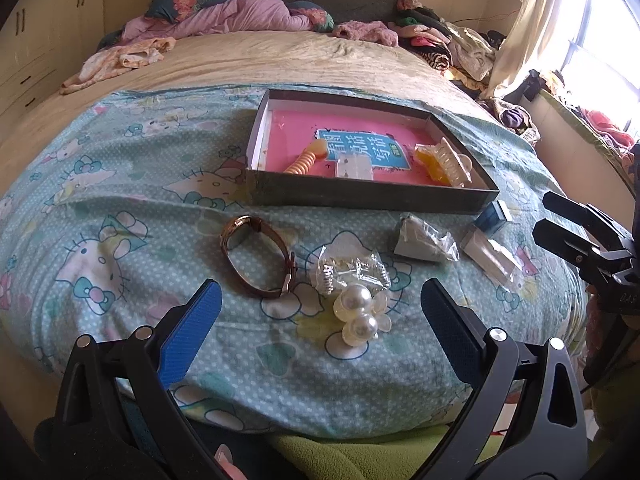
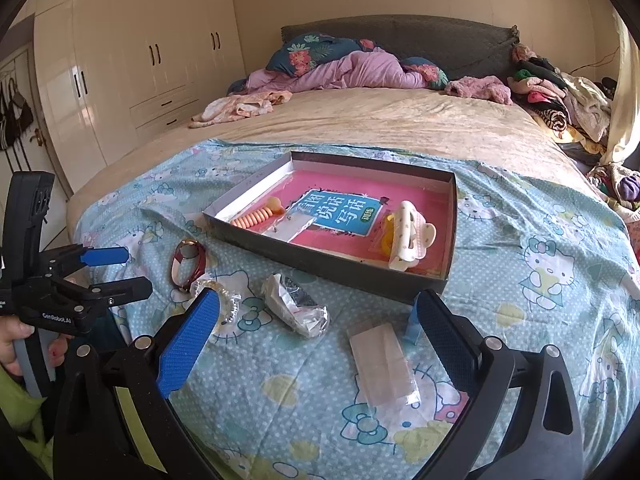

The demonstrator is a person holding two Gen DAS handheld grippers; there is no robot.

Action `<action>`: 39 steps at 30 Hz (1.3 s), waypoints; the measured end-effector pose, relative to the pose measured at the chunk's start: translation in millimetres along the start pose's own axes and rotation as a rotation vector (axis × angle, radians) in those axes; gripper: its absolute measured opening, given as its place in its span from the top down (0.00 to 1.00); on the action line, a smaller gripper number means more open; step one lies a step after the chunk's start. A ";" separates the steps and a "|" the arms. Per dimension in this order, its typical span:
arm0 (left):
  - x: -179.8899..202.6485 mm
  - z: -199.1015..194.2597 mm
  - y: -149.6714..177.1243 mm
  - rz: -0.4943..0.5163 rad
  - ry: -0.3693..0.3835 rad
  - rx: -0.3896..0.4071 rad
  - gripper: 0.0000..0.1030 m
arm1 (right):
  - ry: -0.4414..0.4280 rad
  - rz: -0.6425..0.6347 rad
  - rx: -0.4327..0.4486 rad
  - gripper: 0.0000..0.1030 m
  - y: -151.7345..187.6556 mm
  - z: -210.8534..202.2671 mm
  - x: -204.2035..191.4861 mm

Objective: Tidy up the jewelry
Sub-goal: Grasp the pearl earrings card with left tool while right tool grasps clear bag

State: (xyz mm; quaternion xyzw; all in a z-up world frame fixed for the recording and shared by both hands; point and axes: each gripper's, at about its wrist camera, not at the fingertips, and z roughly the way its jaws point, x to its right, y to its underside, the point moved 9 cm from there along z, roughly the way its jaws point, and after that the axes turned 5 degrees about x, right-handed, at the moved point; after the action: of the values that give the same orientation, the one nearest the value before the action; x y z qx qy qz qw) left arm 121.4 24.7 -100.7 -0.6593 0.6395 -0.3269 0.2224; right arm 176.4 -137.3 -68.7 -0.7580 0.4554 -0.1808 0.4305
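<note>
A shallow grey box (image 1: pixel 360 196) (image 2: pixel 320 268) with a pink floor lies on the blue cartoon sheet. It holds an orange spiral hair tie (image 1: pixel 306 160) (image 2: pixel 256 216), a clear packet (image 1: pixel 354 166) and a cream hair claw (image 1: pixel 450 166) (image 2: pixel 408 236). In front of it lie a brown-strap watch (image 1: pixel 260 256) (image 2: pixel 190 262), a pearl hair clip (image 1: pixel 360 316), a clear bag with small clips (image 1: pixel 352 272), a crumpled packet (image 1: pixel 424 238) (image 2: pixel 296 308) and a flat clear packet (image 1: pixel 490 258) (image 2: pixel 386 364). My left gripper (image 1: pixel 320 320) is open and empty, just short of the pearl clip. My right gripper (image 2: pixel 318 328) is open and empty, near the flat packet.
A small blue box (image 1: pixel 494 216) (image 2: pixel 412 324) stands by the grey box's near right corner. Crumpled bedding and clothes (image 2: pixel 352 70) pile at the bed's head and right side. White wardrobes (image 2: pixel 132 60) stand to the left.
</note>
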 end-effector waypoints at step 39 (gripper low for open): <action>19.3 38.3 32.8 0.014 0.122 -0.108 0.76 | -0.004 -0.247 -0.186 0.09 40.6 102.7 -18.9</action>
State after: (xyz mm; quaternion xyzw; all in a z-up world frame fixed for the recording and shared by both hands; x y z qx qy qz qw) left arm 125.3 -1.9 -147.5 -0.6447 0.6732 -0.3298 0.1496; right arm 213.4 -79.9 -157.5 -0.8454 0.3724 -0.1878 0.3338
